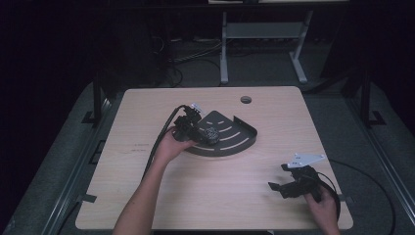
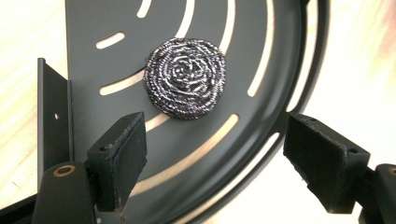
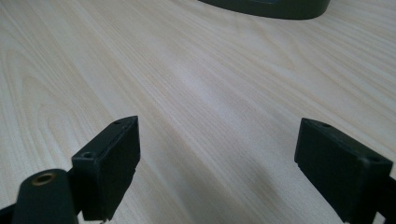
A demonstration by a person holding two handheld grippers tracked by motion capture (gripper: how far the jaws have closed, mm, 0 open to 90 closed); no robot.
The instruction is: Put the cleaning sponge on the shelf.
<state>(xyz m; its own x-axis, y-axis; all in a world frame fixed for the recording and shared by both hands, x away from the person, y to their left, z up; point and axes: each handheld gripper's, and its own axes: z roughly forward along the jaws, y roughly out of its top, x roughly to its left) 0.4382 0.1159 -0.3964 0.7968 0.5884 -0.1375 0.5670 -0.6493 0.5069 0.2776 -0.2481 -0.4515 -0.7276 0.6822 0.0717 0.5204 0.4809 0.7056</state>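
The left gripper (image 2: 215, 154) has its fingers (image 2: 119, 158) wide apart and holds nothing. The steel scourer (image 2: 185, 78) lies just beyond them on the dark slotted tray (image 2: 275, 42), free of both pads. The right gripper (image 3: 217, 172) is low over the bare tabletop (image 3: 187, 84), well apart from the tray, fingers also spread and empty.

Light wood table (image 1: 215, 186) w/ cable hole (image 1: 245, 99); white frame (image 1: 264, 34) behind.
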